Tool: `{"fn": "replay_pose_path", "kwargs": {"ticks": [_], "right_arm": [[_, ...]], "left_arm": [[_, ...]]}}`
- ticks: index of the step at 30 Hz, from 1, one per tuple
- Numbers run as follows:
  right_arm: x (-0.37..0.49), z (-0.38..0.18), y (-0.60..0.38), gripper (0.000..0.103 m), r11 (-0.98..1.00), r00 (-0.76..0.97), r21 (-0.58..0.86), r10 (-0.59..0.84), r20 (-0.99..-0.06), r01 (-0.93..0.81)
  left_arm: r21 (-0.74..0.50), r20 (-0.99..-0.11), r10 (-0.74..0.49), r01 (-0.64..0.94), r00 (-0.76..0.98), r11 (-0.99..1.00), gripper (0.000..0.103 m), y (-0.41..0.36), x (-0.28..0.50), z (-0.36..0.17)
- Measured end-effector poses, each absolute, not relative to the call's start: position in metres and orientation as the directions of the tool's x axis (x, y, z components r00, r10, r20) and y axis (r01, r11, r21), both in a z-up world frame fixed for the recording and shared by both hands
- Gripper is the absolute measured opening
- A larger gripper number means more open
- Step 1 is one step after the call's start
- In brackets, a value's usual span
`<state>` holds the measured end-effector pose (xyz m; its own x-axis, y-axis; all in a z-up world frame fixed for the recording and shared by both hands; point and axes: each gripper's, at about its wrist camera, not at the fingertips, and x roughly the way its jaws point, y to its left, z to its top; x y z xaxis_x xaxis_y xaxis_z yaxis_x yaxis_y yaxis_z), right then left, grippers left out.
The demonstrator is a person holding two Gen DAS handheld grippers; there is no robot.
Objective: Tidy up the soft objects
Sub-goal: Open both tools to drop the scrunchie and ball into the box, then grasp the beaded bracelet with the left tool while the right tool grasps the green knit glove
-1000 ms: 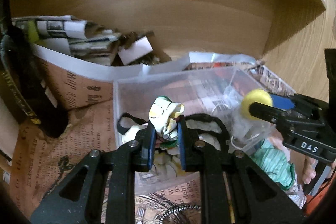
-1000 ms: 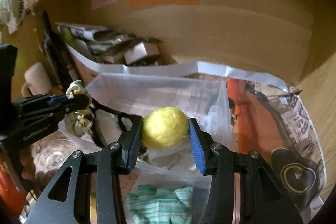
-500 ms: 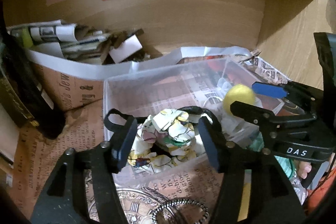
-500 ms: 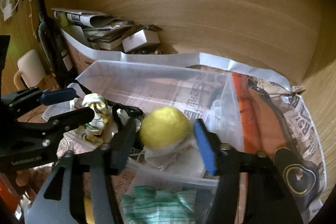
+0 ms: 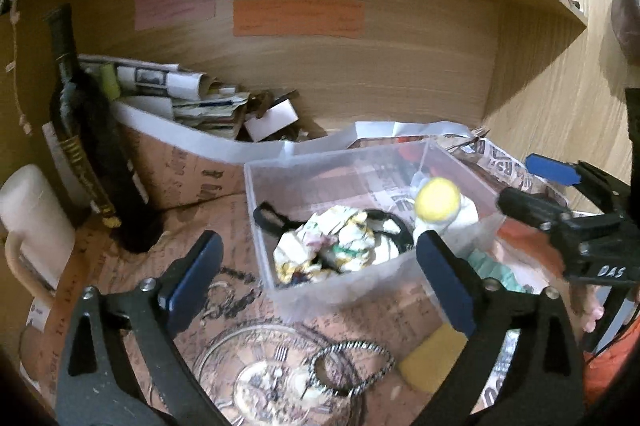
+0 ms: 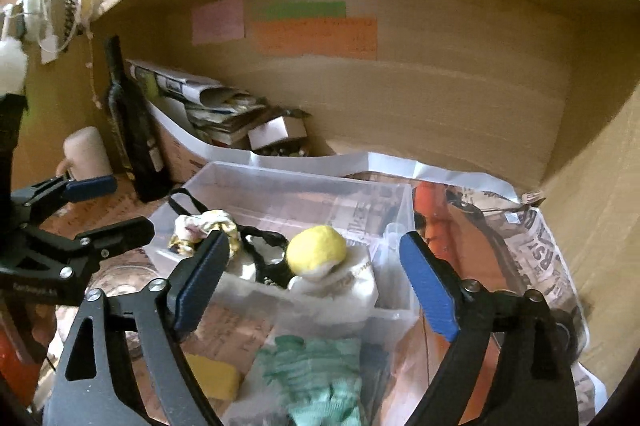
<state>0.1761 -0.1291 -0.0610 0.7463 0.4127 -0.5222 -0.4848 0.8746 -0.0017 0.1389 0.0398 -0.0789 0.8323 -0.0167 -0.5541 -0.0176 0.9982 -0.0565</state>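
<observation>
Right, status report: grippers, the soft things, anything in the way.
Left gripper open, empty. Right gripper open, empty. Floral scrunchie and yellow ball lie in the clear bin. Nothing blocking.

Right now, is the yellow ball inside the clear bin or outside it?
Inside: the yellow ball sits within the clear bin, free of both open grippers.

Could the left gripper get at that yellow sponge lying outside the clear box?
Probably yes. The left gripper is open and empty, and the yellow sponge lies bare on the printed paper in front of the clear box, just under its right finger, with nothing on top.
</observation>
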Motion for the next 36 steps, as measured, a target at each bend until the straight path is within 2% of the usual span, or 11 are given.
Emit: {"fn": "replay_pose_path", "kwargs": {"ticks": [6, 10, 17, 19, 23, 25, 27, 31, 32, 34, 36], "right_arm": [[0.159, -0.072, -0.143, 0.088, 0.874, 0.727, 0.026, 0.421, -0.542, -0.486], [0.157, -0.091, -0.149, 0.088, 0.884, 0.710, 0.025, 0.391, -0.585, -0.467], [0.159, -0.126, -0.159, 0.087, 0.897, 0.650, 0.062, 0.364, -0.668, -0.438], [0.158, -0.132, -0.159, 0.087, 0.898, 0.637, 0.060, 0.355, -0.684, -0.436], [0.158, -0.140, -0.159, 0.081, 0.890, 0.609, 0.060, 0.356, -0.709, -0.452], [0.159, -0.144, -0.157, 0.077, 0.879, 0.585, 0.065, 0.368, -0.723, -0.472], [0.161, -0.150, -0.154, 0.066, 0.875, 0.564, 0.067, 0.366, -0.740, -0.480], [0.163, -0.156, -0.153, 0.054, 0.869, 0.546, 0.085, 0.379, -0.748, -0.487], [0.162, -0.156, -0.154, 0.047, 0.868, 0.548, 0.089, 0.385, -0.742, -0.489], [0.163, -0.156, -0.156, 0.034, 0.873, 0.555, 0.092, 0.382, -0.739, -0.478], [0.162, -0.155, -0.158, 0.019, 0.877, 0.558, 0.100, 0.383, -0.736, -0.470]], "left_arm": [[-0.046, -0.623, -0.005, -0.029, 0.782, 0.999, 0.100, 0.049, 0.121, -0.104], [-0.034, -0.677, 0.004, -0.037, 0.736, 0.999, 0.100, 0.052, 0.115, -0.129], [-0.032, -0.719, 0.015, -0.054, 0.695, 0.998, 0.099, 0.049, 0.111, -0.160], [-0.023, -0.725, 0.021, -0.055, 0.688, 0.998, 0.082, 0.049, 0.112, -0.165], [-0.033, -0.743, 0.003, -0.041, 0.669, 0.999, 0.066, 0.050, 0.115, -0.171], [-0.048, -0.747, -0.022, -0.020, 0.664, 0.999, 0.054, 0.049, 0.115, -0.174], [-0.034, -0.748, -0.017, -0.013, 0.664, 0.999, 0.047, 0.046, 0.115, -0.176], [-0.039, -0.743, -0.022, -0.010, 0.669, 0.999, 0.030, 0.043, 0.114, -0.177], [-0.046, -0.742, -0.028, -0.009, 0.670, 0.999, 0.026, 0.044, 0.114, -0.177], [-0.051, -0.742, -0.033, -0.008, 0.670, 0.999, 0.008, 0.045, 0.115, -0.178], [-0.058, -0.738, -0.030, -0.019, 0.674, 0.998, 0.006, 0.047, 0.115, -0.178]]}}
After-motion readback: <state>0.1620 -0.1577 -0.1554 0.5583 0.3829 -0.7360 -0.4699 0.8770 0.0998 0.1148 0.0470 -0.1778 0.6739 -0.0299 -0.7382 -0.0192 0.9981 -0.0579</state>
